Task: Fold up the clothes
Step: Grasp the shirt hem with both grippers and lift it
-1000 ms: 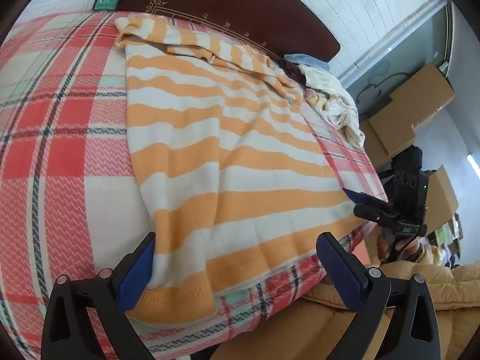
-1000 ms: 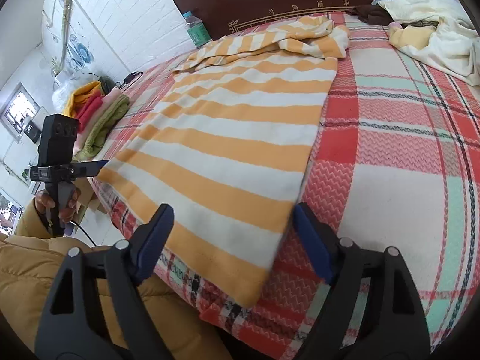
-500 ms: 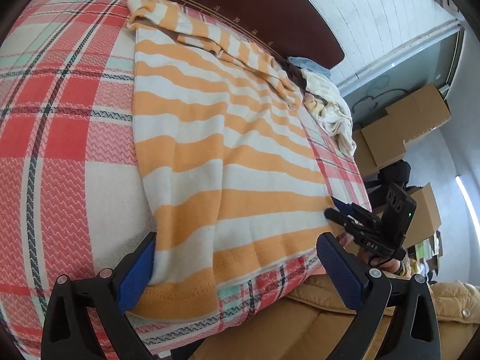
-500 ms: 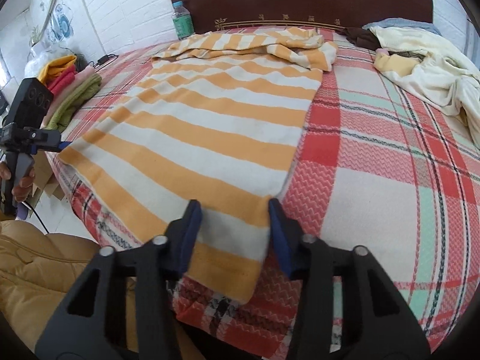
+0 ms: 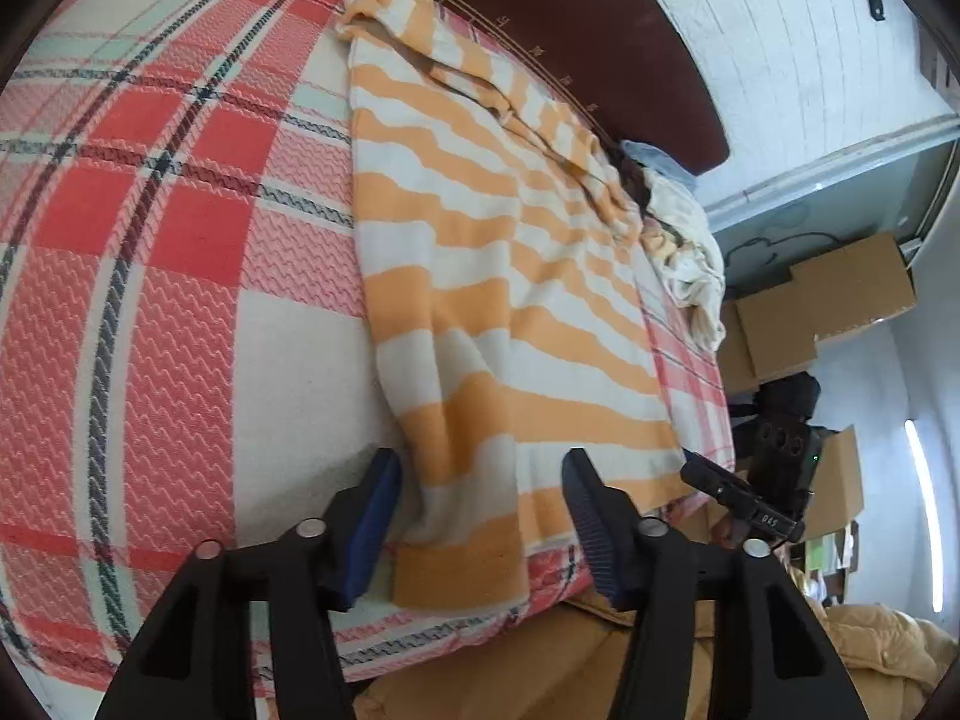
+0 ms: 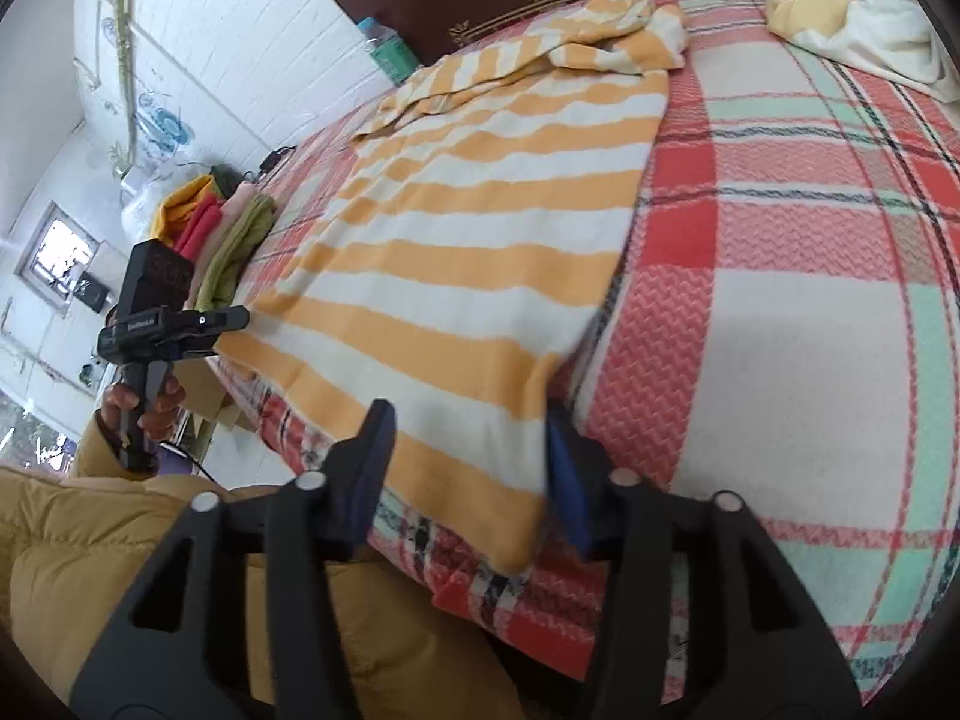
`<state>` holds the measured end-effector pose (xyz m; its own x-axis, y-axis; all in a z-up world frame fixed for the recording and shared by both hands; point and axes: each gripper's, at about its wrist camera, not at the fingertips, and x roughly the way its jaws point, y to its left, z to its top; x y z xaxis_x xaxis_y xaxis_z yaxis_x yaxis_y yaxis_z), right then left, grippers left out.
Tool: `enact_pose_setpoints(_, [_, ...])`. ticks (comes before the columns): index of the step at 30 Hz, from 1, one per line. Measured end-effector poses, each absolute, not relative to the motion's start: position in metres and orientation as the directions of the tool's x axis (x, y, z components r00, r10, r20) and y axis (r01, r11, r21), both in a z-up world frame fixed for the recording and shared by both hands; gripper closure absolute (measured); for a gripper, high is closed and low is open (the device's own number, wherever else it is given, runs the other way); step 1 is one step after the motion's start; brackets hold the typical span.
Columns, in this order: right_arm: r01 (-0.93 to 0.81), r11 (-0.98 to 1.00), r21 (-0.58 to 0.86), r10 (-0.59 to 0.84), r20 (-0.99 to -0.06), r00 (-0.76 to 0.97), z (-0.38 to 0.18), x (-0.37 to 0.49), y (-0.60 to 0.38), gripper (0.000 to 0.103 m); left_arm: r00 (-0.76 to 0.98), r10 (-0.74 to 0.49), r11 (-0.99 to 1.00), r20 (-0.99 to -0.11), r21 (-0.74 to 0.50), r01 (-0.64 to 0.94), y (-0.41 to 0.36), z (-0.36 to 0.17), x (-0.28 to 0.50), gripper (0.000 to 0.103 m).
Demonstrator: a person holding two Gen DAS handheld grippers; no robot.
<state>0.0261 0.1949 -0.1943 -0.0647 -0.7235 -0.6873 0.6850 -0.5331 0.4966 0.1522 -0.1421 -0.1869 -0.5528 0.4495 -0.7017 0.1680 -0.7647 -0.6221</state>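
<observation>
The orange-and-white striped garment (image 5: 516, 276) lies spread flat on the plaid bedspread (image 5: 150, 276), its length running from the bed's near edge toward the dark wooden headboard (image 5: 570, 18). The sleeves are bunched at the headboard end, at 12 o'clock in the right wrist view. The hem lies at the near edge of the bed.

The left gripper (image 5: 480, 504) is positioned at the hem's left corner, at 6 o'clock in the left wrist view. Its jaws stand partly open on either side of the corner; the orange hem band lies between the blue pads (image 5: 372, 516) without being clamped.

The right gripper (image 6: 471, 468) is positioned at the hem's right corner, at 6 o'clock in its own view. Its jaws are likewise partly open, straddling the fabric; the right pad appears to touch the garment's side edge, but no pinch is visible.

The person's mustard-yellow padded jacket (image 6: 90, 540) fills the lower left of the right wrist view. A hand (image 6: 138, 408) grips the left gripper's handle at 9 o'clock.

A stack of folded clothes (image 6: 216, 240) rests at 10 o'clock. A plastic bottle (image 6: 390, 54) stands by the headboard at 11 o'clock. A pile of cream and dark clothes (image 6: 852, 18) occupies 1 o'clock. Cardboard boxes (image 5: 828, 300) stand at 3 o'clock in the left wrist view.
</observation>
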Motion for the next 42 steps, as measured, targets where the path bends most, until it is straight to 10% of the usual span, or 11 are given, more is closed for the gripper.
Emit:
enact_pose_setpoints(2, [0.713,-0.546,0.440,-0.695,-0.713,-0.092,-0.193,0.031,0.188,0.050,-0.553,0.454,-0.757,-0.699,-0.630,0.174,-0.144,-0.188,0.153,0.039])
enact_pose_setpoints(4, [0.710,-0.562,0.423,-0.676,-0.730,-0.100,-0.196,0.030,0.185,0.094,-0.554,0.458,-0.750,-0.696,-0.637,0.180,-0.146,-0.189,0.153,0.042])
enact_pose_setpoints(8, [0.666,-0.565,0.488,-0.700,-0.710,-0.074,-0.200,0.019,0.191,0.095,-0.543,0.431,-0.759,-0.721,-0.615,0.213,-0.146,-0.189,0.152,0.090])
enact_pose_setpoints(25, [0.539,-0.288,0.792,-0.949,-0.312,-0.049,-0.133,-0.044,0.200,0.095,-0.708,0.501,-0.584,-0.497,-0.798,0.148,-0.191,-0.132,0.125,0.090])
enact_pose_setpoints(42, [0.502,-0.303,0.810,-0.952,-0.276,-0.130,-0.101,-0.141,0.170,0.095,-0.717,0.444,-0.607,-0.537,-0.769,0.201,-0.235,-0.096,0.045,0.091])
